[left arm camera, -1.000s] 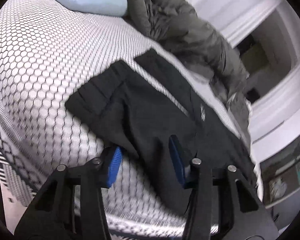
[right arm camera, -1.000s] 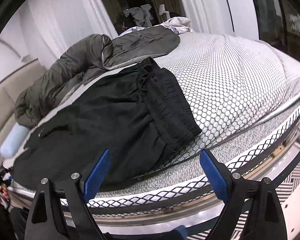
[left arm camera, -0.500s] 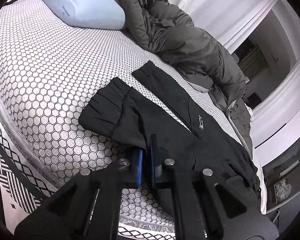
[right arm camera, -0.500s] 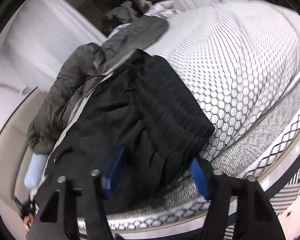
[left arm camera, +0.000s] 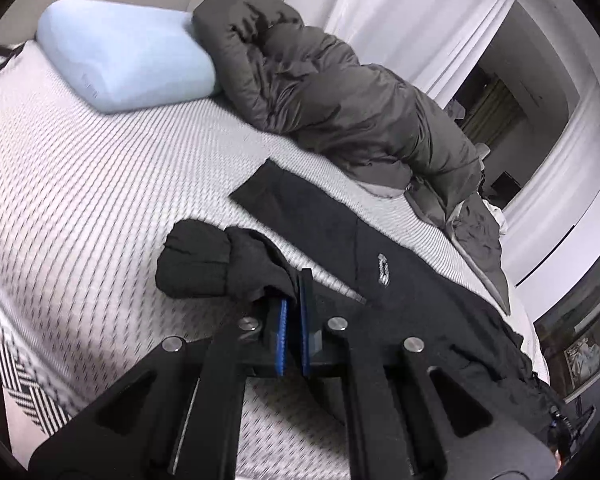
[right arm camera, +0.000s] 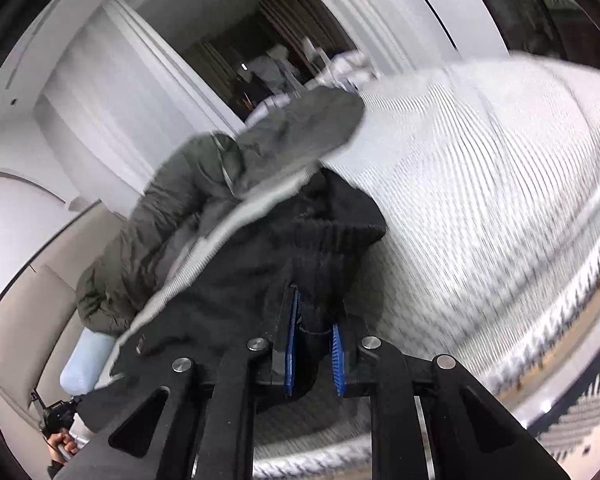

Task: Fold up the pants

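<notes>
Black pants [left arm camera: 400, 280] lie across the patterned white mattress [left arm camera: 80, 200]. In the left wrist view my left gripper [left arm camera: 294, 304] is shut on the near leg's fabric, just behind its bunched cuff [left arm camera: 196, 260], and holds it raised a little. The far leg [left arm camera: 284, 200] lies flat. In the right wrist view my right gripper [right arm camera: 314, 320] is shut on the near edge of the ribbed waistband [right arm camera: 332, 248], with black fabric bunched between the blue pads [right arm camera: 291, 332].
A grey puffer jacket [left arm camera: 332, 96] lies along the far side of the bed, right behind the pants. A light blue pillow [left arm camera: 124, 64] sits at the head end. The mattress edge [right arm camera: 540, 340] drops off close to my right gripper.
Both grippers have closed on the pants: left on the leg near the cuff, right on the waistband. The cuff has bunched and lifted, and the waistband has lifted and crumpled.
</notes>
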Tool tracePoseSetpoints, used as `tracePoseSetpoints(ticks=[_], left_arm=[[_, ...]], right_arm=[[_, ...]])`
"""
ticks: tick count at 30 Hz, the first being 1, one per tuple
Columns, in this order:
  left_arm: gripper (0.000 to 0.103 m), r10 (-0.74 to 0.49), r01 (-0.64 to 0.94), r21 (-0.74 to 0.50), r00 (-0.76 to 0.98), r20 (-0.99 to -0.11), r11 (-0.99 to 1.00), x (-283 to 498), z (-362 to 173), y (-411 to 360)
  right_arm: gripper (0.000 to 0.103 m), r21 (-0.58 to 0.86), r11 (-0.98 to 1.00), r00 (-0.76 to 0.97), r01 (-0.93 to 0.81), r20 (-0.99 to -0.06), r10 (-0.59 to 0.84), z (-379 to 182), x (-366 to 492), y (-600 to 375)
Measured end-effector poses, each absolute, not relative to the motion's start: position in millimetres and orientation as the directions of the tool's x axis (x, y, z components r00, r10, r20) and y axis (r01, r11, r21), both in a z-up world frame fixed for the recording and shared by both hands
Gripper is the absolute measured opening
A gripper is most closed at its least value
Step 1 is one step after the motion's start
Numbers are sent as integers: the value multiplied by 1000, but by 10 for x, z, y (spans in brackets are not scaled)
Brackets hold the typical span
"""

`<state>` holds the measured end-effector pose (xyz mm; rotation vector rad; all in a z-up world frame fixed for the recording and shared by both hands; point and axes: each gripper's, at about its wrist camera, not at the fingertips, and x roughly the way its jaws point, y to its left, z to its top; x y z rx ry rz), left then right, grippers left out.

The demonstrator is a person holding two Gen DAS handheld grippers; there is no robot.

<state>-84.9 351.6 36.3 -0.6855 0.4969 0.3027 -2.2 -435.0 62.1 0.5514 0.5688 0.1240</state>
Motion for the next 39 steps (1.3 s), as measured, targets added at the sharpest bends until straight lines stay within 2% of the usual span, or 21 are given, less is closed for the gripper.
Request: tracePoseSetpoints(ticks=[3, 7, 13, 19, 20, 21, 23, 25, 26, 27, 29, 31, 33, 36, 39], left_arm=[[3, 115, -423, -514, 842, -526, 746, -568, 571, 3565], [2, 116, -424, -495, 835, -539, 758, -93, 806, 3654], [2, 129, -448, -459, 809, -574, 767, 814, 968, 3881], [4, 139, -483, -389, 748, -649, 784, 1874, 782, 4129], [6, 145, -493, -376, 736, -661, 784, 1969, 708, 4152], [13, 158, -514, -347, 707, -690, 784, 2156, 627, 4203], [30, 154, -523, -327, 680, -717, 787, 2336, 492, 4273], [63, 180, -538, -299, 666, -724, 788, 2413, 411, 4294], [71, 198, -542, -286, 668, -718, 790, 2401, 401, 4286], [84, 211, -543, -282, 674, -708, 791, 2364, 399, 4278], [85, 210, -540, -294, 686, -697, 789, 2222, 364, 4268], [86, 199, -530, -312, 699, -687, 789, 2064, 338, 4214], [86, 173, -509, -331, 713, -679, 795, 1907, 317, 4096], [86, 107, -470, -379, 728, -677, 797, 1678, 271, 3817], [86, 36, -441, -421, 723, -690, 793, 1563, 162, 3503]], right_arm=[[13, 563, 826, 889, 4, -381, 255, 870, 163, -4323], [13, 554, 833, 915, 12, -342, 214, 1138, 568, -4242], [13, 500, 864, 917, 53, -366, 156, 1469, 1447, -4064], [13, 431, 894, 895, 121, -436, 89, 1490, 2483, -3891], [14, 414, 900, 888, 135, -453, 75, 1452, 2677, -3853], [16, 402, 903, 876, 151, -478, 66, 1389, 2856, -3840], [27, 377, 909, 842, 178, -537, 58, 1233, 3167, -3811], [52, 335, 912, 824, 238, -567, -7, 1122, 3356, -3857], [59, 314, 913, 826, 261, -562, -42, 1119, 3386, -3879], [70, 301, 915, 824, 270, -564, -57, 1106, 3384, -3898], [75, 286, 921, 831, 262, -552, -65, 1129, 3306, -3895], [88, 268, 934, 826, 237, -561, -49, 1129, 3150, -3857], [90, 280, 940, 830, 198, -558, -9, 1122, 2923, -3783], [98, 321, 933, 823, 160, -566, 54, 1083, 2585, -3656], [99, 391, 913, 804, 115, -577, 145, 956, 2295, -3411]])
